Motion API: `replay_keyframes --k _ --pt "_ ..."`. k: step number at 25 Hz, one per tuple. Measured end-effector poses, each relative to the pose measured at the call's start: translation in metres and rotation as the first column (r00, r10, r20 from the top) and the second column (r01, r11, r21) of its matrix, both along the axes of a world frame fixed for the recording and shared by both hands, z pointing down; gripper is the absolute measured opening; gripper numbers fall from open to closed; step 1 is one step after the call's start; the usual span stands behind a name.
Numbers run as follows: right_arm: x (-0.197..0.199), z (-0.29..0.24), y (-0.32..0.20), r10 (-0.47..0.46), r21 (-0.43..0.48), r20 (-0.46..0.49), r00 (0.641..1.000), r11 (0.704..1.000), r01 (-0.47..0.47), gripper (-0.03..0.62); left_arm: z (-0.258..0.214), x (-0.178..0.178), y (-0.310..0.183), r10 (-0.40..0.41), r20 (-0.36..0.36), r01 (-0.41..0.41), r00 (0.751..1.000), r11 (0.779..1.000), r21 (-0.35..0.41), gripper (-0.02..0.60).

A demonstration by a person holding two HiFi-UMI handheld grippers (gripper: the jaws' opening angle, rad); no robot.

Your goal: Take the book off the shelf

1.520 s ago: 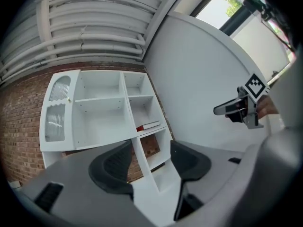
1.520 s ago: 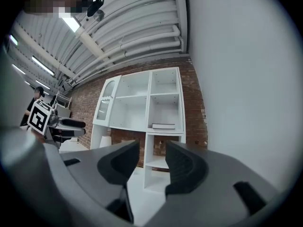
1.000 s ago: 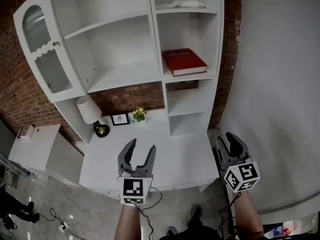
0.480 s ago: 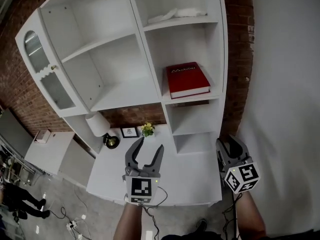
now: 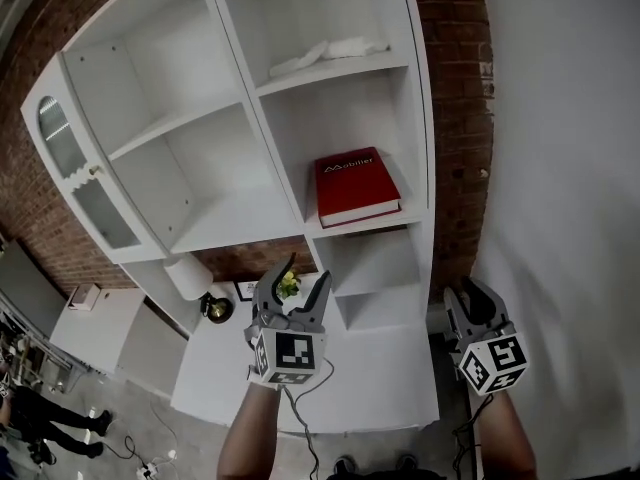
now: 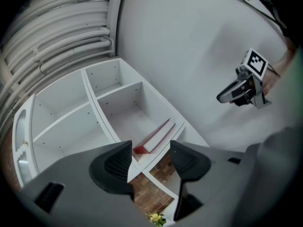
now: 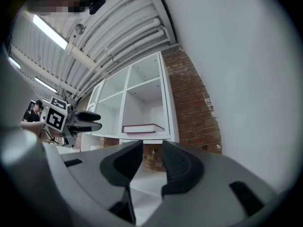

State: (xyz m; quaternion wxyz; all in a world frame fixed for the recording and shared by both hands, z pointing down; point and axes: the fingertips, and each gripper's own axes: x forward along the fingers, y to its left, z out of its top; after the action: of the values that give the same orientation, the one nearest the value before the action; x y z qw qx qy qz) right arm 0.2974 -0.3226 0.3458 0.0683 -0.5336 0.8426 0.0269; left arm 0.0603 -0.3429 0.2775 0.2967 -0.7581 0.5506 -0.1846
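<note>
Brick wall (image 5: 455, 88) backs the white shelf unit (image 5: 420, 118) in the head view. The red book (image 5: 356, 185) lies flat in a right-hand compartment, well apart from the left gripper (image 5: 306, 270) and right gripper (image 5: 477, 293) below it. Left gripper view: jaws spread wide, nothing between them, book beyond. Right gripper view: jaws partly apart, just been closing, empty, book ahead on its shelf.

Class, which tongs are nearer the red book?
Left. The left tongs hang below the red book, slightly left of it; the right tongs sit lower, farther off to its right.
</note>
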Motion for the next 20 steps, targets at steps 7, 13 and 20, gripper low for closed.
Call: replay_keyframes --k 7,13,20 --pt "0.029 -0.006 0.001 0.117 0.009 0.02 0.993 0.993 -0.117 0.118 -0.005 0.031 -0.039 0.062 0.137 -0.066 0.989 0.997 0.027 0.25" --pt "0.055 -0.012 0.011 0.222 0.007 0.061 0.973 0.975 -0.222 0.109 0.003 0.057 -0.08 0.12 0.268 -0.106 0.956 0.992 -0.064 0.265" --pt "0.073 -0.014 0.026 0.311 -0.001 0.087 0.947 0.95 -0.312 0.103 0.004 0.078 -0.135 0.127 0.443 -0.077 0.887 0.989 -0.128 0.296"
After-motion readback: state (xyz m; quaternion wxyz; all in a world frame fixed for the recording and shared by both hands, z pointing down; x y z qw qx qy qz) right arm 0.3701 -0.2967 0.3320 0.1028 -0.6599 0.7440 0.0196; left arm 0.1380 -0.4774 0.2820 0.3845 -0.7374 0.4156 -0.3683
